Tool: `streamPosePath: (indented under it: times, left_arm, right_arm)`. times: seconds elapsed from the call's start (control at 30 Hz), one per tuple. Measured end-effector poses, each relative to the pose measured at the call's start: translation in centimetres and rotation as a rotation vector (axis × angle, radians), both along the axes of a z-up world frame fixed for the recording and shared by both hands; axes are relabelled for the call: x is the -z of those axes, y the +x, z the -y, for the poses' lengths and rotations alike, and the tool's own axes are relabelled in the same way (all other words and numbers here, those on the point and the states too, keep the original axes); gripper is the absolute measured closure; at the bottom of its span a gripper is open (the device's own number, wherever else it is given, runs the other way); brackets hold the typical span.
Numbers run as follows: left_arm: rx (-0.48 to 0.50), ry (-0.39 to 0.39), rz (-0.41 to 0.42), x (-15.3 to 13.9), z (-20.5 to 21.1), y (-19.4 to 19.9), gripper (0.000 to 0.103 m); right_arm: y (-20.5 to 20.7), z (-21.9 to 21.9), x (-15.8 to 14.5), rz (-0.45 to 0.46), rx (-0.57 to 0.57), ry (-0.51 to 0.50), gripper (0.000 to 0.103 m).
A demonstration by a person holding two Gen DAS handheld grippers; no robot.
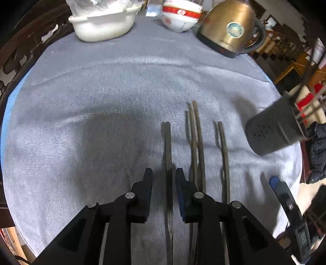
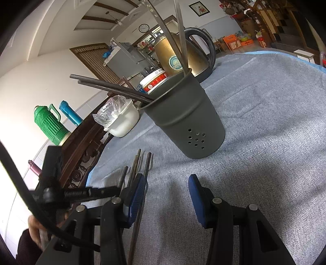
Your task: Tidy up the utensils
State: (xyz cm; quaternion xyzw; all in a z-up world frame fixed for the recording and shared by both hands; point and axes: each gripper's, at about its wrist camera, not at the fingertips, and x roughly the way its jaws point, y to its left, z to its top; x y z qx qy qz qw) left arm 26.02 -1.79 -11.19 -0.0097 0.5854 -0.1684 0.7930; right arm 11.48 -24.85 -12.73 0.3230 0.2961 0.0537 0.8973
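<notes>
Several dark chopsticks lie side by side on the grey cloth. In the left wrist view my left gripper (image 1: 164, 173) is open, its fingers straddling the leftmost pair of chopsticks (image 1: 168, 146) just above the cloth. A middle bundle (image 1: 196, 142) and a right chopstick (image 1: 223, 155) lie beside it. The dark grey holder (image 1: 275, 130) stands at the right with chopsticks in it. In the right wrist view my right gripper (image 2: 167, 183) is open and empty, low over the cloth before the holder (image 2: 187, 120); loose chopsticks (image 2: 142, 169) lie by its left finger.
A white lidded dish (image 1: 104, 24), red-and-white bowls (image 1: 179, 14) and a brass kettle (image 1: 228, 28) stand along the table's far edge. A carved wooden chair back (image 2: 85, 146) borders the table. Green and blue flasks (image 2: 51, 122) stand beyond.
</notes>
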Motion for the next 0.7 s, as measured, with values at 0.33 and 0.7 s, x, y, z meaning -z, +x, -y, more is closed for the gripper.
streamPosePath:
  times: [0.33, 0.7]
  left_arm:
    - [-0.01, -0.006, 0.025, -0.2, 0.0, 0.4, 0.097]
    - [-0.023, -0.086, 0.139, -4.3, -2.3, -2.0, 0.097]
  right_arm:
    - [0.0, 0.0, 0.1, -0.005, 0.002, 0.001, 0.054]
    - [1.6, -3.3, -2.7, -0.024, -0.06, -0.138, 0.063]
